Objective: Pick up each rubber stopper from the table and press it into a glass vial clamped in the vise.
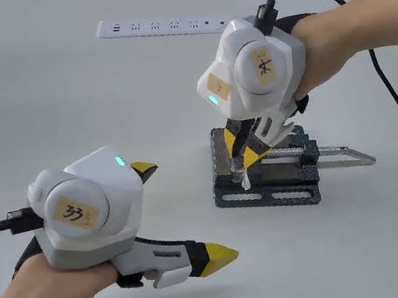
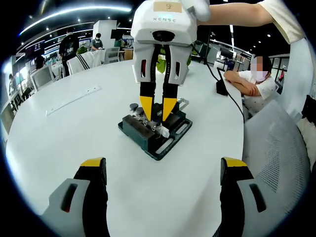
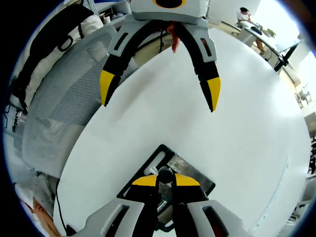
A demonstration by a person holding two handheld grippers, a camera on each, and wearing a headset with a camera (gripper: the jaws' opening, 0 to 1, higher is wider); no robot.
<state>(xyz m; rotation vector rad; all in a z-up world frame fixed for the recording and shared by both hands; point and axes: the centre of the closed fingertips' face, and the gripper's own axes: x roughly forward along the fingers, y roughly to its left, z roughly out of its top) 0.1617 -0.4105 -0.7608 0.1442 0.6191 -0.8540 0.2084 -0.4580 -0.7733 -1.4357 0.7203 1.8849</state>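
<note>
Right gripper view: right gripper (image 3: 165, 180) jaws narrow, pinching a dark rubber stopper (image 3: 165, 174) at the tips, pointing straight down over the vise (image 3: 200, 183). A clear vial (image 1: 245, 179) stands upright just under the tips, clamped in the vise. Its mouth is hidden, so I can't tell whether the stopper is seated. Judgement: next move is a straight vertical push. Left gripper (image 2: 163, 164) jaws wide, empty, near-left of the vise, well apart.

Right gripper (image 3: 165, 180) over the vise (image 3: 200, 183)
Its jaws pinch a dark stopper (image 3: 165, 174); ahead, the left gripper (image 3: 158, 91) gapes wide.
</note>
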